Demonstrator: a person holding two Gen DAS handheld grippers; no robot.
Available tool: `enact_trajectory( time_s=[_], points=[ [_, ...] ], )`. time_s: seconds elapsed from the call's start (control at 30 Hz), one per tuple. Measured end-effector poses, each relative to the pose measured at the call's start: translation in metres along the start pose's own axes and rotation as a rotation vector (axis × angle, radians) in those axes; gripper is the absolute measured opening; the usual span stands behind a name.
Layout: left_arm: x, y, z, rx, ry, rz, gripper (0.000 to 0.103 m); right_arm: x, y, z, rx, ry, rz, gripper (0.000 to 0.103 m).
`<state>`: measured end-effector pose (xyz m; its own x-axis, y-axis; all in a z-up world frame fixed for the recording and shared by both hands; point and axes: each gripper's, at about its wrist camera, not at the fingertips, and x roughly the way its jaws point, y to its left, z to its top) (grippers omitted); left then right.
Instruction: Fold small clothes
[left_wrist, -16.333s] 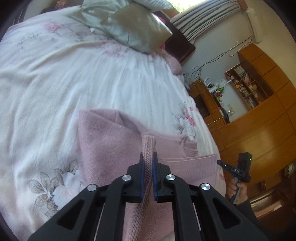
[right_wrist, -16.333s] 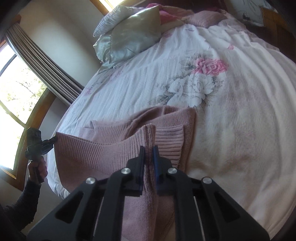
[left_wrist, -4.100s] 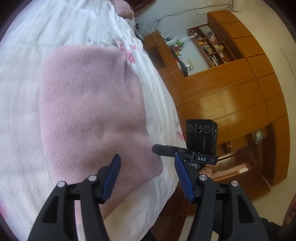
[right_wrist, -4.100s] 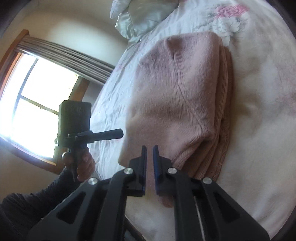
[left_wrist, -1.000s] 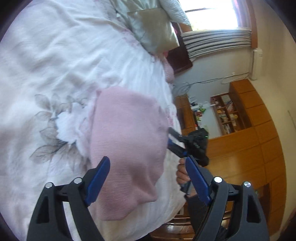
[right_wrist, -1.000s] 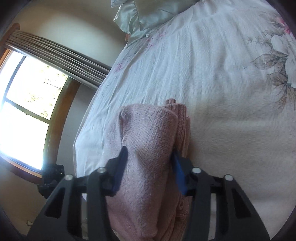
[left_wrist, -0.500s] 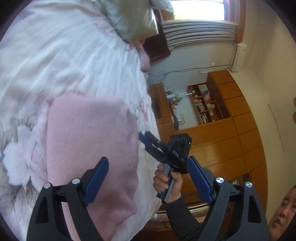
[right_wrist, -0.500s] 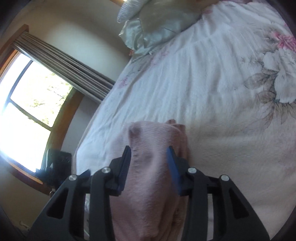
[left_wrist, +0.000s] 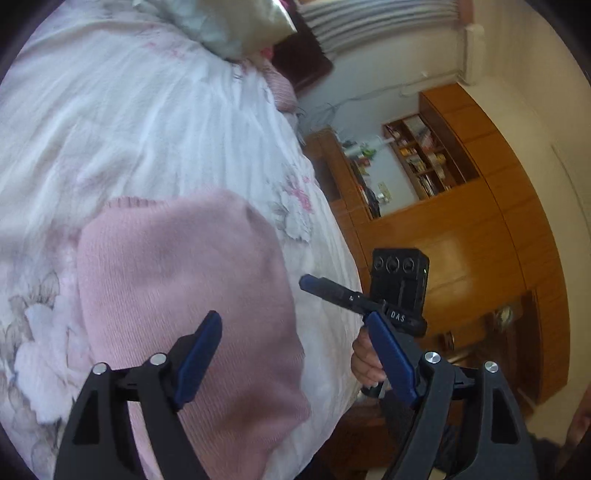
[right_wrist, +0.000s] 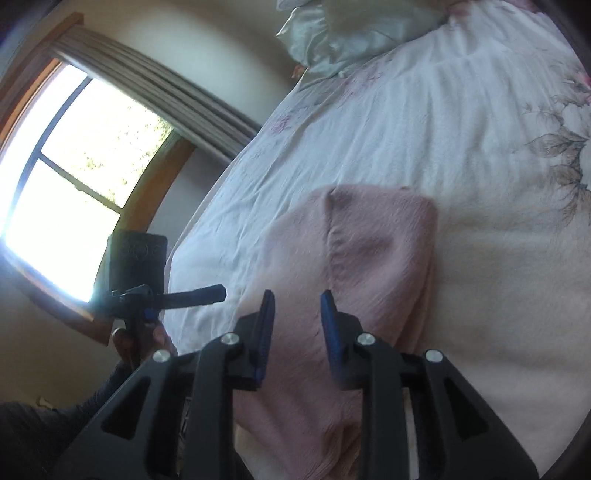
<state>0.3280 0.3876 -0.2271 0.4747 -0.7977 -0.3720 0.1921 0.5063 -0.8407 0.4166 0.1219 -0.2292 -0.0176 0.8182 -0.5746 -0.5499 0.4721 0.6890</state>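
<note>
On the bed (left_wrist: 147, 122), folded pink sweater (left_wrist: 177, 280) lies beneath both parted tongs (left_wrist: 295, 354).

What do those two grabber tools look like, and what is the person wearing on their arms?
Both the left gripper and the right gripper are black plastic frames shaped like forks, with silver screws and flat blue finger pads. Seen from the side, the right gripper has a boxy black camera block with white letters "DAS". The person wears a dark long sleeve.

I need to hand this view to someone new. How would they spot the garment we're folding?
Start at the bed, covered in a white sheet with a flower print. Near its edge, in front of the two open grippers, lies a folded pink sweater. It is the only knitted thing lying on the sheet, and plain pink, unlike the shiny pale pillow at the far end.
</note>
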Motion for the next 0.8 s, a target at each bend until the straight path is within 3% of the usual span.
enact_trajectory(
  time_s=[0.07, 0.1, 0.13, 0.17, 0.2, 0.3, 0.33, 0.4, 0.47, 0.57, 0.63, 0.73, 0.8],
  points=[
    [0.003, 0.002, -0.021, 0.002, 0.041, 0.020, 0.080, 0.018, -0.012, -0.012, 0.019, 0.070, -0.051, 0.021],
    [0.010, 0.013, -0.027, -0.034, 0.066, 0.031, 0.080, 0.024, -0.024, -0.015, 0.038, 0.082, -0.076, 0.001],
    [0.017, 0.022, -0.033, -0.042, 0.073, 0.047, 0.072, 0.025, -0.036, -0.016, 0.056, 0.082, -0.098, 0.000],
    [0.021, 0.030, -0.037, -0.059, 0.069, 0.043, 0.064, 0.024, -0.050, -0.016, 0.107, 0.078, -0.071, 0.000],
    [0.023, 0.036, -0.040, -0.084, 0.056, 0.028, 0.063, 0.020, -0.059, -0.015, 0.158, 0.073, -0.043, 0.000],
    [0.021, 0.034, -0.048, -0.094, 0.017, 0.033, 0.063, 0.016, -0.045, -0.016, 0.123, 0.087, -0.092, 0.000],
    [0.017, 0.031, -0.050, -0.098, 0.012, 0.047, 0.064, 0.014, -0.038, -0.015, 0.117, 0.083, -0.099, 0.000],
    [0.000, 0.018, -0.056, -0.099, -0.009, 0.040, 0.075, -0.003, -0.019, -0.016, 0.105, 0.037, -0.083, 0.019],
    [-0.020, 0.001, -0.066, -0.060, -0.032, 0.037, 0.079, -0.014, 0.001, -0.028, 0.075, 0.030, -0.038, 0.020],
    [-0.025, 0.000, -0.082, -0.054, -0.013, 0.079, 0.079, 0.000, 0.006, -0.048, 0.055, 0.090, -0.105, 0.020],
    [-0.013, 0.015, -0.089, -0.100, 0.013, 0.120, 0.079, 0.009, -0.011, -0.056, 0.076, 0.112, -0.185, 0.004],
    [0.004, 0.027, -0.097, -0.127, 0.025, 0.148, 0.079, 0.002, -0.022, -0.061, 0.126, 0.086, -0.197, 0.000],
    [0.000, 0.020, -0.100, -0.127, 0.010, 0.145, 0.080, -0.009, -0.004, -0.064, 0.105, 0.068, -0.175, 0.016]
  ],
)
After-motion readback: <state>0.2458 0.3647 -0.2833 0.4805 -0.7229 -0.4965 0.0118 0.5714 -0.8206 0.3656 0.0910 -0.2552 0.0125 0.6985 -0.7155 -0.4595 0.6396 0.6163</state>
